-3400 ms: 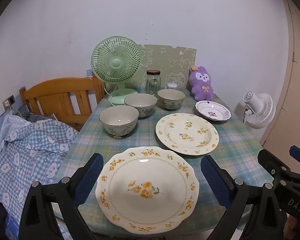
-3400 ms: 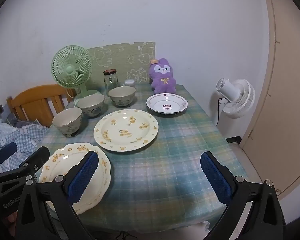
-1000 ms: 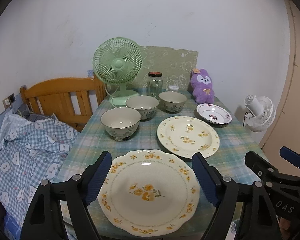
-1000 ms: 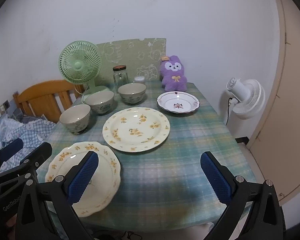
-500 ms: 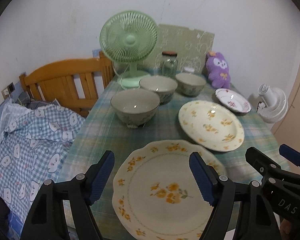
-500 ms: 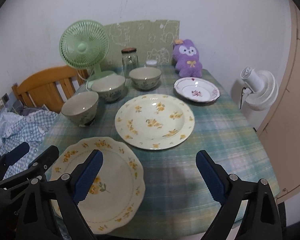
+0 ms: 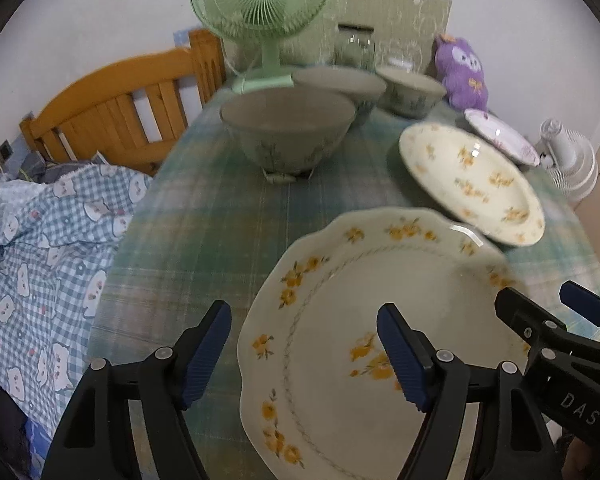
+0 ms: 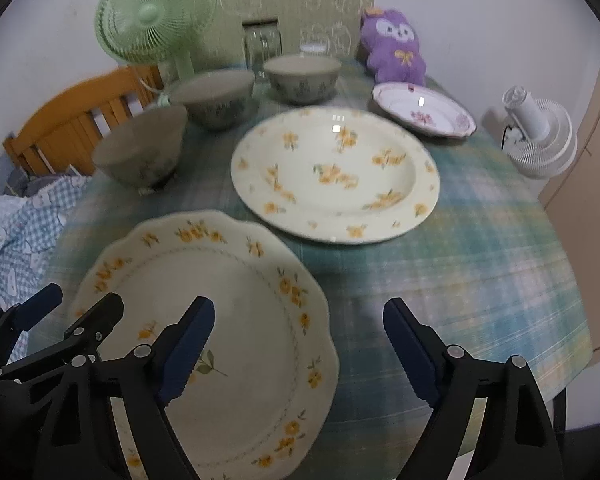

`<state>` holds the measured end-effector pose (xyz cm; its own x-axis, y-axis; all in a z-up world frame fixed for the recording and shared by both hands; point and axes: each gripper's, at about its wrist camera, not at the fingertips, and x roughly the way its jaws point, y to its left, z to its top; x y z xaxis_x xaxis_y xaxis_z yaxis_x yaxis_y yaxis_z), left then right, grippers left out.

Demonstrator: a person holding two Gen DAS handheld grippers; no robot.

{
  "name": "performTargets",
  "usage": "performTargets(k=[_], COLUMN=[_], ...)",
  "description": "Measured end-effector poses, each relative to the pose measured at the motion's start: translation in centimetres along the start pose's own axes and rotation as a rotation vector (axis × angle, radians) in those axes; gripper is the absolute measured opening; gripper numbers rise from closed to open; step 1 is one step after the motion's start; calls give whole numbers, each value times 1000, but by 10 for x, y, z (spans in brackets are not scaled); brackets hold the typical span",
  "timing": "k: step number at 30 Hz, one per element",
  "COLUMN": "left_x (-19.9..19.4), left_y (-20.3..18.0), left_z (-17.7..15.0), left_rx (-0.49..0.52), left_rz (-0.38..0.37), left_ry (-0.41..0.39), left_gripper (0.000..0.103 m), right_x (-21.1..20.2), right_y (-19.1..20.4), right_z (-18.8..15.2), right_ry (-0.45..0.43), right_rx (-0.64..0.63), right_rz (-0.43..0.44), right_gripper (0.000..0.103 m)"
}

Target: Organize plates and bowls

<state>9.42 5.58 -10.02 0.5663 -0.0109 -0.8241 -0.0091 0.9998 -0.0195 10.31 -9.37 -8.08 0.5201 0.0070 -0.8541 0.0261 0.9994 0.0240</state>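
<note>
A scalloped cream plate with yellow flowers (image 7: 364,344) (image 8: 220,320) lies at the table's near edge. My left gripper (image 7: 304,356) is open, low over that plate's left rim. My right gripper (image 8: 300,348) is open, straddling its right rim. A round yellow-flowered plate (image 7: 472,180) (image 8: 336,172) lies behind. A small pink-flowered plate (image 7: 500,136) (image 8: 424,108) sits far right. Three grey-green bowls stand in a row: near (image 7: 288,136) (image 8: 140,152), middle (image 7: 340,84) (image 8: 216,98), far (image 7: 410,90) (image 8: 302,76).
A green desk fan (image 7: 260,4), a glass jar (image 7: 354,48) and a purple plush (image 7: 460,68) stand at the table's back. A wooden chair back (image 7: 112,104) and checked bedding (image 7: 40,240) lie to the left. A white fan (image 8: 540,132) stands to the right.
Both grippers have moved forward and down toward the table, onto the scalloped plate. The left gripper has narrowed somewhat. The dishes have not moved.
</note>
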Motion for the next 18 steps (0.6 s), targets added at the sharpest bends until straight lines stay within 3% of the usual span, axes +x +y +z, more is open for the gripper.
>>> performTargets(k=[10,18], left_x=[27,29], left_y=[11,8], left_z=[-5,-6], left_rx=[-15,3], left_rz=[-37,-88], left_ry=[99,141], left_gripper=[69,65], right_x=[32,39], right_y=[6,11], right_z=[-6,-6], right_ry=[118,158], right_rx=[27,28], right_rz=[-24,-30], right_gripper=[74,69])
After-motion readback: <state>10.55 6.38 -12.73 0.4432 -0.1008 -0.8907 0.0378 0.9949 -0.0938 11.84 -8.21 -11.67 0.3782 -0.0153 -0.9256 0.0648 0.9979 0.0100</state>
